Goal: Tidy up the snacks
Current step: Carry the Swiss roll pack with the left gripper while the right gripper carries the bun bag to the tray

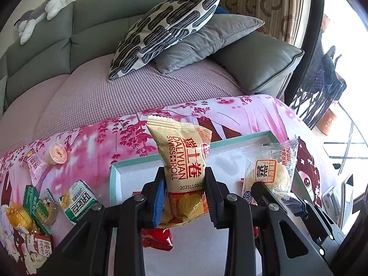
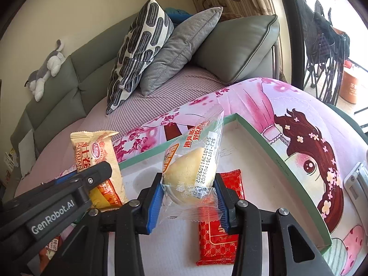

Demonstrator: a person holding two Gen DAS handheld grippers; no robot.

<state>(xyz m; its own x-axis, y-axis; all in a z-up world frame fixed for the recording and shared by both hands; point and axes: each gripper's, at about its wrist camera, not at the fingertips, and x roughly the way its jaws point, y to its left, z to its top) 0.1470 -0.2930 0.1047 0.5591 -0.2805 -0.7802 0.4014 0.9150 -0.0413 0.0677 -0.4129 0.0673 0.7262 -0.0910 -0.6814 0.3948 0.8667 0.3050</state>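
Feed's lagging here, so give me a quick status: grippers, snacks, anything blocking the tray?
Left gripper shut on Swiss roll packet. Right gripper shut on clear-wrapped cake. Both over the green-rimmed tray. Red packet already lies inside; rest bare.

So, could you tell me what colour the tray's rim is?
Mint green rim, seen best in the right wrist view.

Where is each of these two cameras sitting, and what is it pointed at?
Left wrist view: sits on the left gripper, looking down along its fingers at the Swiss roll packet it clamps above the tray; the right gripper shows beside it.
Right wrist view: sits on the right gripper, looking over its wrapped bun at the tray and red packet; the left gripper enters at left.
Shared: tray, both snacks, sofa pillows.
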